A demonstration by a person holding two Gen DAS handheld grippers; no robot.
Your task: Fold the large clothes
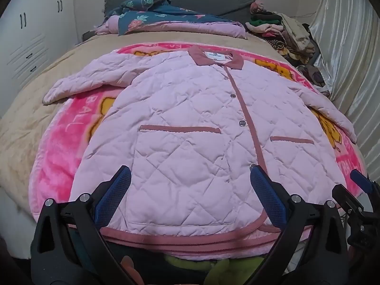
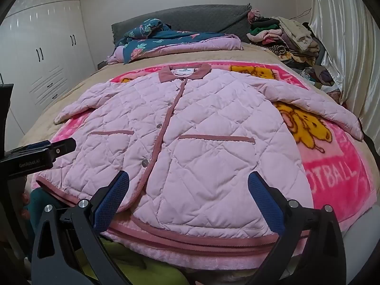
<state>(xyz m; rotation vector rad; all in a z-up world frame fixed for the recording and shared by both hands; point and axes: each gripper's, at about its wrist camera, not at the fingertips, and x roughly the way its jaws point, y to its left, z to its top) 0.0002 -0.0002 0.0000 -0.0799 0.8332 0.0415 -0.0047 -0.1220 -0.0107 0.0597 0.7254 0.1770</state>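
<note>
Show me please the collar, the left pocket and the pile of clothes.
collar (image 1: pixel 215 56), left wrist view, on its dark pink band.
left pocket (image 1: pixel 180 129), left wrist view, on its trim.
pile of clothes (image 2: pixel 285 35), right wrist view, on its top.

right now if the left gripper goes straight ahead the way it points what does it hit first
Most likely the pink quilted jacket: the open left gripper points over its hem at the patch pocket. Depth is unclear, so it may skim above the fabric before touching.
</note>
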